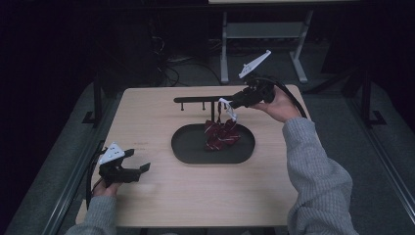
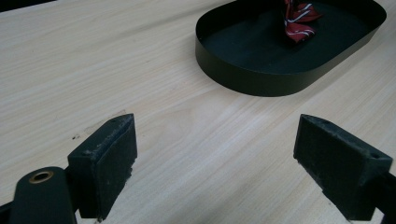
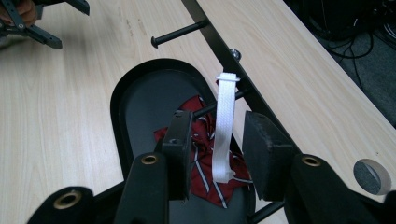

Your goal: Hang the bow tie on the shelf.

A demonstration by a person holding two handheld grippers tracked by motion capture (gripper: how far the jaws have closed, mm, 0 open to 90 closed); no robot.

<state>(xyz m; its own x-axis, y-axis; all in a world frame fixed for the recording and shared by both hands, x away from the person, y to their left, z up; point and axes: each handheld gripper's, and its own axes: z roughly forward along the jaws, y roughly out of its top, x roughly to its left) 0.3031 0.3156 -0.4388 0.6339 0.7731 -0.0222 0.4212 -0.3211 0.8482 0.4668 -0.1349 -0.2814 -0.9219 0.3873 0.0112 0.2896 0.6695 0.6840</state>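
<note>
We've got the right hand-held gripper (image 3: 215, 140) up by the black peg rack (image 1: 205, 99) toward the far edge of the tabletop (image 1: 147, 196), and its jaws stand partly apart with the white strap (image 3: 223, 126) running between them, neither pad pressing on it as far as we can see. The strap is looped over one of the rack's pegs, so we'd say the hanging is about done. From that strap the red striped bow tie (image 1: 221, 134) drops down, its bunched fabric sagging into the black oval tray (image 1: 244, 152) in the middle of the tabletop; whether it rests on the tray floor or dangles just above it, we can't tell. The strap's long axis runs near vertical, top end on the peg, lower end pointing down toward the tray. What's left, in our judgement, is backing the right hand-held gripper away without snagging the loop. Over at the near left corner the left hand-held gripper (image 2: 215, 158) sits low over bare wood, jaws wide and holding nothing, well apart from the tray.
</note>
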